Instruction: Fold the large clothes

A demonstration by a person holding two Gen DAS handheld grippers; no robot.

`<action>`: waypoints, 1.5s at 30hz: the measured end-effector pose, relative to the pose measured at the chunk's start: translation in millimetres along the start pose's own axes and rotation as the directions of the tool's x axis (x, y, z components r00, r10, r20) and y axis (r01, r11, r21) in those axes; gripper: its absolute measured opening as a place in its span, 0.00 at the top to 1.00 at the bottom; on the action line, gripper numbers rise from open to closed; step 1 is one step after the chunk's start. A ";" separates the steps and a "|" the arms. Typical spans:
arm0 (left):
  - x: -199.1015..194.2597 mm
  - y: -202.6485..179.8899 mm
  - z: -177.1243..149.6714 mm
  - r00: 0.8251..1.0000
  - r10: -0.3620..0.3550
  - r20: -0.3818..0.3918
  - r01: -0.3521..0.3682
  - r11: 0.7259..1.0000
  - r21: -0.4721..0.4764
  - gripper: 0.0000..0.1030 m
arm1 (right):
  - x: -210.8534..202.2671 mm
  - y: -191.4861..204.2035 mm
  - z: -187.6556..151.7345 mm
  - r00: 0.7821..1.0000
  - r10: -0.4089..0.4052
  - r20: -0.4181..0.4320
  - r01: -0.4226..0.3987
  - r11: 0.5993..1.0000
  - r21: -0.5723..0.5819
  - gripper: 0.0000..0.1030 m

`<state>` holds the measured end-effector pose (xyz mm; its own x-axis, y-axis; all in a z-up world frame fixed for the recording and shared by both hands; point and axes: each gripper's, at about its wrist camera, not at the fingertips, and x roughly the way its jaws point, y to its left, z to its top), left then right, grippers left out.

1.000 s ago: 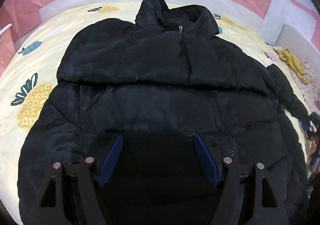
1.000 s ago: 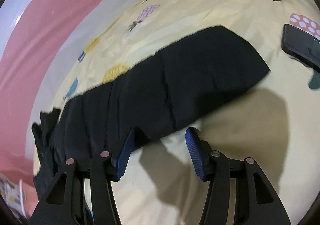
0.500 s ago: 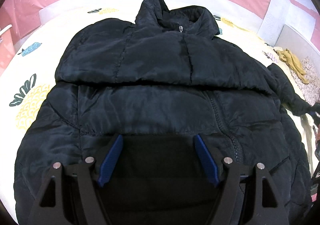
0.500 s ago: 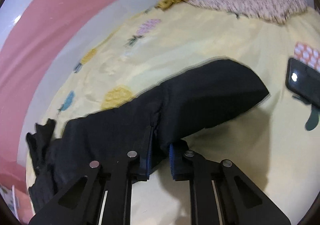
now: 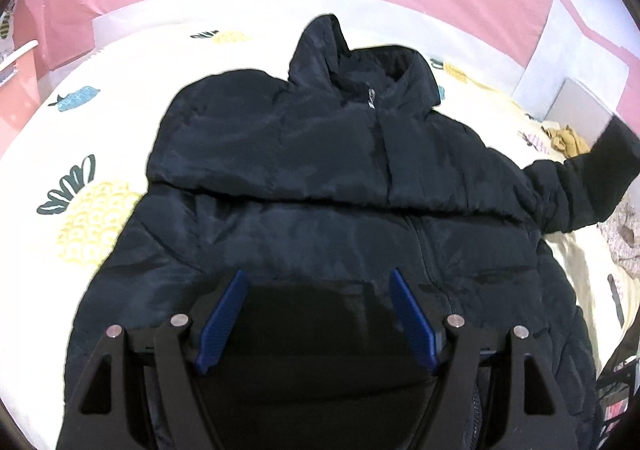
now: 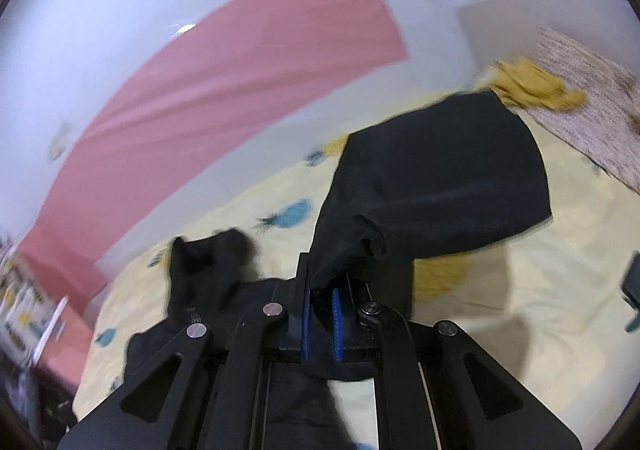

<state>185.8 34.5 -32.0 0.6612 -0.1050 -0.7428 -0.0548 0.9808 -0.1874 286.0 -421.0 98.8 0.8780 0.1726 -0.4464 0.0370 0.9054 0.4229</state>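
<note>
A black puffer jacket point(image 5: 320, 154) lies front up on a bed sheet point(image 5: 100, 130) printed with pineapples, its collar at the far side. My left gripper point(image 5: 318, 314) hangs open over the jacket's lower front; a dark hem band lies below and between its blue pads. My right gripper point(image 6: 320, 314) is shut on the jacket's sleeve point(image 6: 440, 178), pinching a fold of cloth near the cuff and holding it above the bed. In the left wrist view the raised sleeve point(image 5: 580, 186) sticks up at the right edge. The jacket's collar point(image 6: 208, 262) shows at the left of the right wrist view.
A yellow garment point(image 6: 532, 86) and a speckled cloth point(image 6: 588, 90) lie at the bed's far corner. A dark phone point(image 6: 632, 282) sits on the sheet at the right edge. A pink and white wall runs behind the bed, with pink furniture point(image 5: 20, 82) at the left.
My right gripper went from open beside the sleeve to shut on it, then rose and rolled, lifting the sleeve off the bed. The left gripper rose slightly and stayed open.
</note>
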 end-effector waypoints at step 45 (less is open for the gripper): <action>71.9 -26.1 80.3 0.989 -0.136 -0.065 0.133 0.990 -0.043 0.28 | 104.1 60.7 -64.4 0.984 -0.068 -0.166 0.023 0.965 -0.262 0.47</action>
<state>294.8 14.6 -28.9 0.6127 -0.2479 -0.7505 0.0014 0.9499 -0.3125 348.9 -323.1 27.2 0.7820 0.1725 -0.5989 -0.0698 0.9791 0.1909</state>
